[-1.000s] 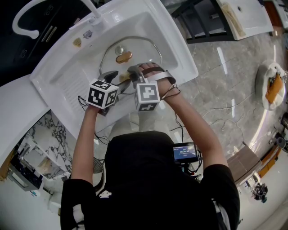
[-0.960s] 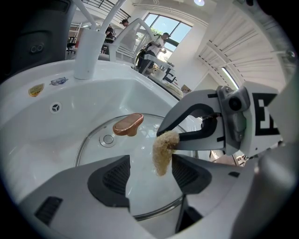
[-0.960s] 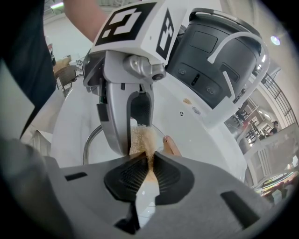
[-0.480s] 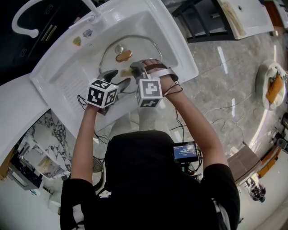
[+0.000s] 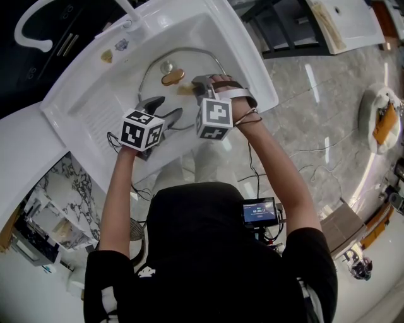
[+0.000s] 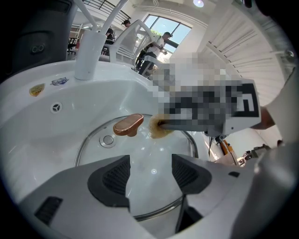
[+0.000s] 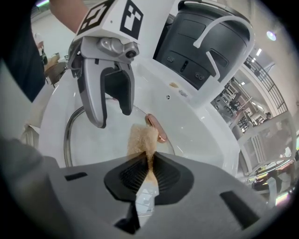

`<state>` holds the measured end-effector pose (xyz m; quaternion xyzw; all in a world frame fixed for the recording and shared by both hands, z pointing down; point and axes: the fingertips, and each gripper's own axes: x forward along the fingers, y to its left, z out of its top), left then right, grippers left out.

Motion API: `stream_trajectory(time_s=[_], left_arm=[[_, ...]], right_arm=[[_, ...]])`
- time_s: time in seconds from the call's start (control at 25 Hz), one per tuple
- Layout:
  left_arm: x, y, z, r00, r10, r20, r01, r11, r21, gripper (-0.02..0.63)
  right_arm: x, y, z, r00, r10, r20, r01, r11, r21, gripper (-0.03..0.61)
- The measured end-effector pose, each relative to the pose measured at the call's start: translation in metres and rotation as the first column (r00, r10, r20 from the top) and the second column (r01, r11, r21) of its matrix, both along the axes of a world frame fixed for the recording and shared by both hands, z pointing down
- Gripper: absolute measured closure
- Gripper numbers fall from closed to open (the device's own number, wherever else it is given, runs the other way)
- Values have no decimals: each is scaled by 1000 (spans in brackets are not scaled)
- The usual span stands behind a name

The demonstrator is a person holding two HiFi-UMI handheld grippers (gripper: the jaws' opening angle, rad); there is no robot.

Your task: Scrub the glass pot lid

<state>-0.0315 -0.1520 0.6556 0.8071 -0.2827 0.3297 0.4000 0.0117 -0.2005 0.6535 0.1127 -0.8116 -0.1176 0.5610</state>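
The glass pot lid [image 5: 189, 66] lies in the white sink basin [image 5: 82, 94], its copper knob [image 5: 172, 77] up. My right gripper [image 5: 197, 86] is shut on a tan scrub pad [image 5: 186, 90] pressed on the glass just right of the knob. In the right gripper view the pad [image 7: 142, 137] sticks out of the shut jaws [image 7: 148, 161] beside the knob [image 7: 156, 127]. My left gripper [image 5: 163, 108] hovers open over the lid's near rim. In the left gripper view its jaws [image 6: 150, 175] stand apart above the glass [image 6: 140, 154], with the knob [image 6: 128, 124] and pad [image 6: 159, 128] beyond.
A white faucet [image 5: 38, 25] rises at the sink's back left, its post [image 6: 88, 56] showing behind the lid. The basin walls enclose the lid closely. A marble floor [image 5: 315, 113] lies to the right, with another white sink [image 5: 353, 19] at the top right.
My right gripper has slid the scrub pad farther into the basin, along the glass toward the knob. The left gripper has stayed in place, open.
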Motion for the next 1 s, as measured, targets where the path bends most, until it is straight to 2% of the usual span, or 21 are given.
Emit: stream_trajectory(time_s=[0.44,1.0], left_arm=[[-1,0,1,1000,-4,-9,4,1000,7,344],[-2,-1,2,1000,-9,-14,9,1000,9,344]], right_arm=[[20,-20,11,995,90,-42,-91,995,-29,563],[39,-40,19,987,139,-83,-139,990,6,563]])
